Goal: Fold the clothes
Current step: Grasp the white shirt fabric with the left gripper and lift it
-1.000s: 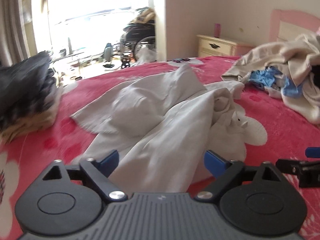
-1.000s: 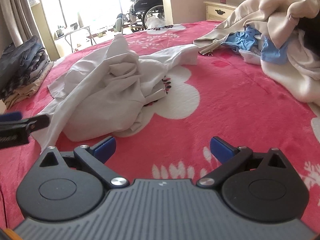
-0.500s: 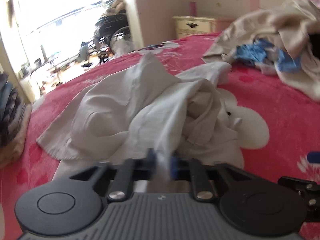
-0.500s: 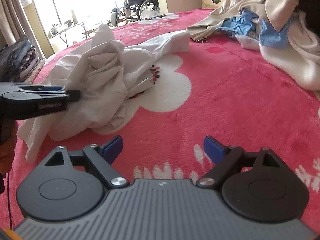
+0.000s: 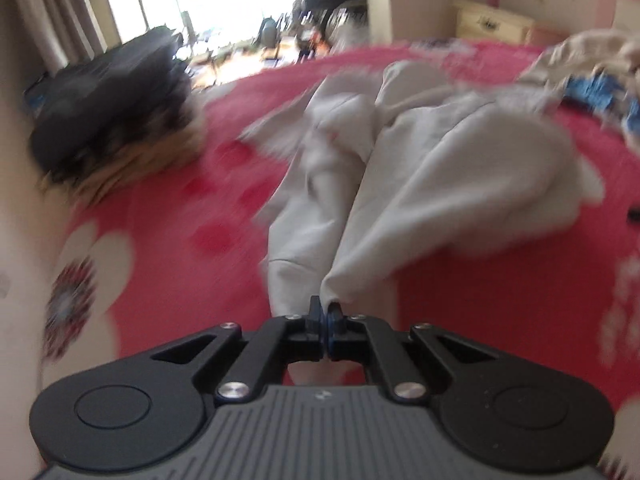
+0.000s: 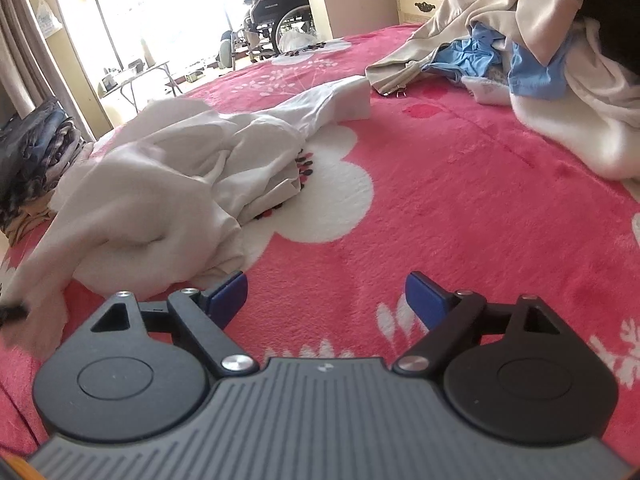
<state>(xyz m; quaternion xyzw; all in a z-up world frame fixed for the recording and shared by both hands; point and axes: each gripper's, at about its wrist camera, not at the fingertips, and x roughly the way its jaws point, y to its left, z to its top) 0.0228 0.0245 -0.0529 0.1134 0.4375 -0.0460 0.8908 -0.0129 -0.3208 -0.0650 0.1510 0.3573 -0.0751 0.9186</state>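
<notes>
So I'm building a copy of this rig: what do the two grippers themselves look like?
Both match. The left gripper and the right gripper each have a grey ribbed body, black linkage arms with silver pivot screws, two round black discs at the sides, and blue-padded fingers. A tiny pale logo sits at the body's top edge. No cables show.

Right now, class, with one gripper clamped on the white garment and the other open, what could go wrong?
1. The left gripper pinches only a small edge of the white garment, so the cloth might slip out when pulled.
2. The right gripper is open over the red blanket; closing there could catch blanket instead.
3. Dragging might snag the pile of clothes.
</notes>
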